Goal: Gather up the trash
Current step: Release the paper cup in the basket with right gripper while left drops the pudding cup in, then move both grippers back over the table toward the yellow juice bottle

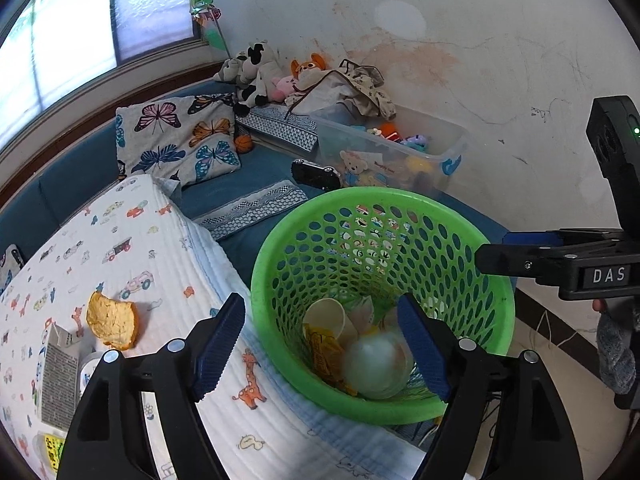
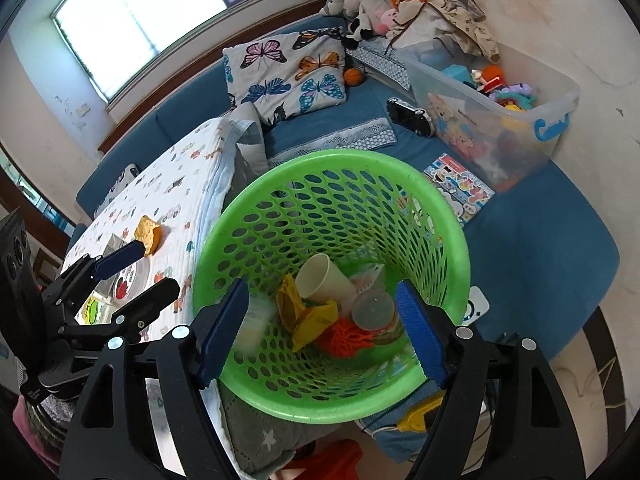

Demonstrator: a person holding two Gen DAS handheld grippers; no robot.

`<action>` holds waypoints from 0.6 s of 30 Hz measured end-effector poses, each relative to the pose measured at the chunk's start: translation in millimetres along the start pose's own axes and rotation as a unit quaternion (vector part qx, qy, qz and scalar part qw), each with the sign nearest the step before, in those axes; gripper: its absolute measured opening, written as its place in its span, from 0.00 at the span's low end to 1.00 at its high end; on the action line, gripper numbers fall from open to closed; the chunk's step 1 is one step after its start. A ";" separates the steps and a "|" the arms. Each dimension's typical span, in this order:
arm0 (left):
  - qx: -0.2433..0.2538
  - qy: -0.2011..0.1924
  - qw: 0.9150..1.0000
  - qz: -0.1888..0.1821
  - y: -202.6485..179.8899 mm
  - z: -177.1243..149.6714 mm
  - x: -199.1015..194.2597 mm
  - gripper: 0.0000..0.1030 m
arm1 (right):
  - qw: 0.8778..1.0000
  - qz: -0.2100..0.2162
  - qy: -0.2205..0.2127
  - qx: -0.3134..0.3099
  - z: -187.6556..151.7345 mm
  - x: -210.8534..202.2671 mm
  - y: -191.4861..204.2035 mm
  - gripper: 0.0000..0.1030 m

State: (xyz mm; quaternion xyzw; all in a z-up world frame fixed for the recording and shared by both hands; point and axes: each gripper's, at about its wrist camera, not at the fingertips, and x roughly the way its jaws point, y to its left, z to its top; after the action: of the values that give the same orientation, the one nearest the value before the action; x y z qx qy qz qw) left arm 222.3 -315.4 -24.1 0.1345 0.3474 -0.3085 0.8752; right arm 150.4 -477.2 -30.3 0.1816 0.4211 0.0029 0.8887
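Glossy green perforated plastic basket (image 2: 256,216); quilted matt cotton blanket (image 1: 160,248) (printed); translucent smooth plastic bin (image 2: 552,120); matt paper cup (image 2: 324,276); rough, scuffed plaster wall (image 1: 480,60).

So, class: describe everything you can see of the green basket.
The green basket looks like plastic, round, with a smooth thick rim and walls pierced by oval holes. It stands upright and open against the edge of the blue bed. Inside lie a paper cup, a clear lidded cup, yellow wrappers and orange netting. Neither gripper touches it.
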 end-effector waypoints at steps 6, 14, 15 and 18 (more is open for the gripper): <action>-0.002 -0.009 1.000 0.008 6.8 -7.9 -17.0 0.74 | 1.000 0.004 0.001 -0.021 -4.2 -1.1 12.6 0.74; -0.036 -0.018 0.999 0.026 38.7 -29.1 -51.1 0.75 | 0.996 0.022 0.015 -0.080 -17.3 4.8 49.1 0.75; -0.042 -0.019 0.999 0.029 44.5 -32.7 -56.4 0.75 | 0.996 0.025 0.017 -0.086 -18.1 6.0 53.5 0.76; -0.060 -0.025 0.997 0.041 61.5 -42.3 -70.9 0.77 | 0.992 0.039 0.024 -0.120 -23.8 9.9 77.4 0.76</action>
State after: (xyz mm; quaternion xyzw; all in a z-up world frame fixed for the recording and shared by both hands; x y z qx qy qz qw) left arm 198.7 -217.1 -4.4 0.0878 0.3379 -0.2545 0.9019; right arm 150.4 -395.7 -26.3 0.0899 0.4312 0.0925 0.8930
